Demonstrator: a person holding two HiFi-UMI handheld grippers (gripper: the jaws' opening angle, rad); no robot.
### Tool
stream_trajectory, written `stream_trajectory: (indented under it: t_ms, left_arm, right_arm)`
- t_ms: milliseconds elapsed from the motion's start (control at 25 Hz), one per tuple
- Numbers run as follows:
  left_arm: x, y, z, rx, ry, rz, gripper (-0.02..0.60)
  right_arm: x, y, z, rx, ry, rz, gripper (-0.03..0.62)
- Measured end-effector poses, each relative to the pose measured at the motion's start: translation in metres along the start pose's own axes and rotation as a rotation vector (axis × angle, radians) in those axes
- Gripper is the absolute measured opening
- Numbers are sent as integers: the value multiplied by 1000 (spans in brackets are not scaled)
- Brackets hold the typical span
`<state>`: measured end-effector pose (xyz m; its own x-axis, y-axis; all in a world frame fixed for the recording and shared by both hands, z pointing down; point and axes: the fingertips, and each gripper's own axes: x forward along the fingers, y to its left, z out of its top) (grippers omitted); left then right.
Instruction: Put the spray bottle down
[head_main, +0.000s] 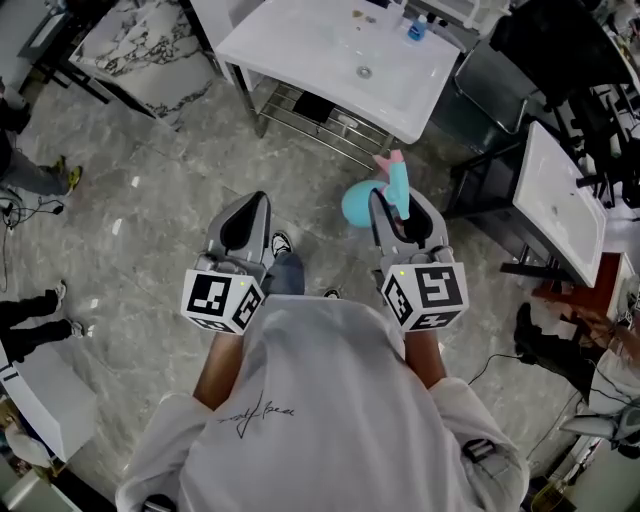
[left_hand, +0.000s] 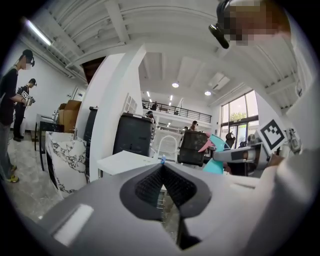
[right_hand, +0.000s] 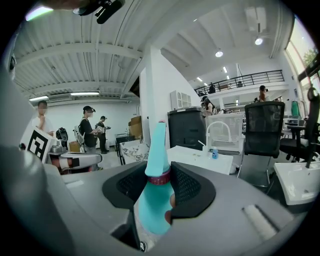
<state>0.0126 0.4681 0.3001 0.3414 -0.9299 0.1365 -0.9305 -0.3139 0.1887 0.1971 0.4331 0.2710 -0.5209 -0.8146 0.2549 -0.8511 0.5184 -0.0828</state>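
Note:
A teal spray bottle (head_main: 358, 203) with a pink trigger hangs above the grey floor in the head view, and my right gripper (head_main: 398, 205) is shut on it. In the right gripper view the bottle (right_hand: 156, 145) stands upright between the black pads (right_hand: 189, 187), gripped at its dark red collar. My left gripper (head_main: 256, 200) is level with the right one, to its left. Its pads (left_hand: 176, 186) meet at the tip with nothing between them. The left gripper view also catches the bottle (left_hand: 217, 152) off to the right.
A white washbasin (head_main: 300, 45) on a metal stand is ahead, with a small blue bottle (head_main: 416, 30) at its back. A black office chair (head_main: 485, 85) and a second white basin (head_main: 560, 195) are on the right. A marble panel (head_main: 140, 45) and standing people (head_main: 20, 165) are on the left.

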Motion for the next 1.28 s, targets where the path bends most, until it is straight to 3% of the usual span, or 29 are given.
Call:
stream_trajectory:
  t_ms: [280, 880, 1280]
  left_arm:
    - [30, 58, 31, 12, -22, 12, 38]
    - [68, 177, 63, 5, -66, 15, 38]
    - [100, 205, 63, 1, -41, -6, 38]
  right_arm:
    - [61, 9, 22, -6, 5, -7, 138]
    - [181, 38, 56, -43, 7, -49, 138]
    - [216, 30, 65, -46, 12, -84, 138]
